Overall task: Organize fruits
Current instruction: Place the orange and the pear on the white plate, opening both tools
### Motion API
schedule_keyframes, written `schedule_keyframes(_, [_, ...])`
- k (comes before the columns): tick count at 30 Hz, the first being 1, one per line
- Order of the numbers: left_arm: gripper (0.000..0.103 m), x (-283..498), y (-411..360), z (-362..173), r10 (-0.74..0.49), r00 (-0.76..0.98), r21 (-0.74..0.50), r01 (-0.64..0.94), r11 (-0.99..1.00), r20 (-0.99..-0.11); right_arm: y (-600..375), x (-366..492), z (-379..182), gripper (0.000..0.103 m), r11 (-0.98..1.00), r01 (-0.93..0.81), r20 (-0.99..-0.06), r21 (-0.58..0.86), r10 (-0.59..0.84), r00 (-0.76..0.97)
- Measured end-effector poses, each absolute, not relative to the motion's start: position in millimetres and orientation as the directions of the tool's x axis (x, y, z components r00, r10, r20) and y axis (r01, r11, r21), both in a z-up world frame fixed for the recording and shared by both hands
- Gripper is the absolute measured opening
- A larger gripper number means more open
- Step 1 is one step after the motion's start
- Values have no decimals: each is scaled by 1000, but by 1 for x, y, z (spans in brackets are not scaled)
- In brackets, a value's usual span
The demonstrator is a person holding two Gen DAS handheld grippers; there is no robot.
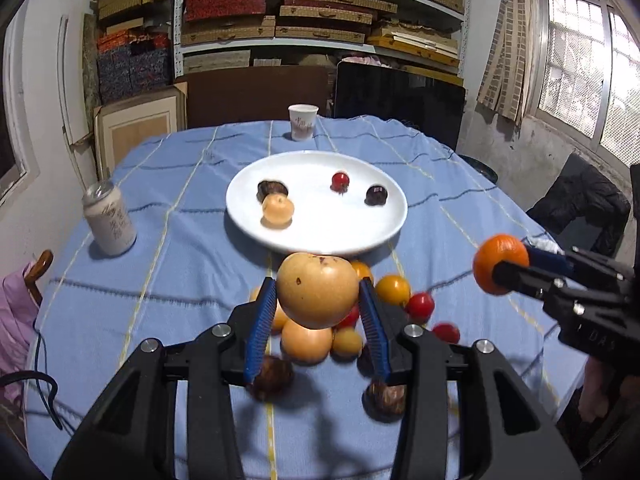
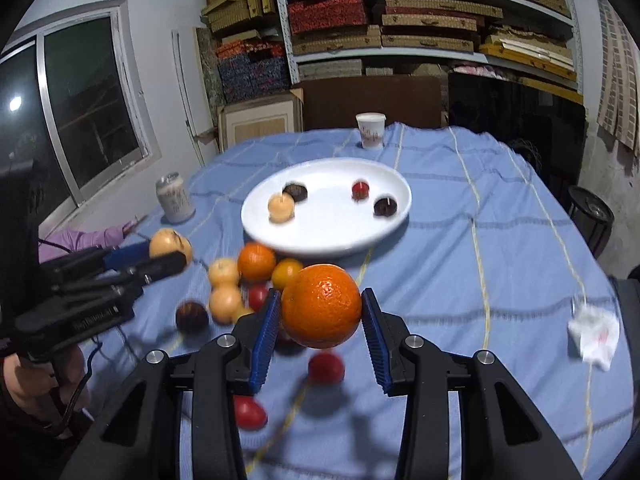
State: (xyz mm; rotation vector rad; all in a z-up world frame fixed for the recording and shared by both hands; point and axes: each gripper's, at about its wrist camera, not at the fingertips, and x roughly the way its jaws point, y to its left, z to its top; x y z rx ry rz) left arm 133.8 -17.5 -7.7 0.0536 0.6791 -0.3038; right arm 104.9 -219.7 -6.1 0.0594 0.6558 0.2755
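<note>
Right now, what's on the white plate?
On the white plate: a pale yellow fruit, a dark fruit touching it behind, a red tomato and another dark fruit. The near rim is partly hidden by the held pear.

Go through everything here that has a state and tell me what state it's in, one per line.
Left tongs: shut on the pear, held above the table.
Right tongs: shut on the orange, held above the table.
Pear: gripped, lifted.
Orange: gripped, lifted.
White plate: holding four small fruits.
Can: upright.
Paper cup: upright.
</note>
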Motion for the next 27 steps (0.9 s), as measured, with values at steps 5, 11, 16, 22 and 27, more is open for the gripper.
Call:
schedule_keyframes(5, [41,203,-35,-9,-270,704,-69,300,951,-657,-229,181,11,41,954,-257,-585,155,298,755])
schedule_keyframes(11, [41,275,-59,-37,-266,649,-69,313,947,-712,-231,277,-12,41,954,-229,-640,193,299,708])
schedule_keyframes(16, [41,317,-69,-54,-255,620,-77,300,951,-742,-231,333,-43,42,949,-190,-684,252,313,658])
schedule_keyframes(22, [66,330,-62,-50,-241,646,-79,269,960,-725,-229,346,-44,46,945,-185,-673,270,322,665])
schedule_keyframes(27, [75,292,-51,-22,-234,698,-54,270,961,-677,-235,312,-19,46,945,-204,-639,255,323,698])
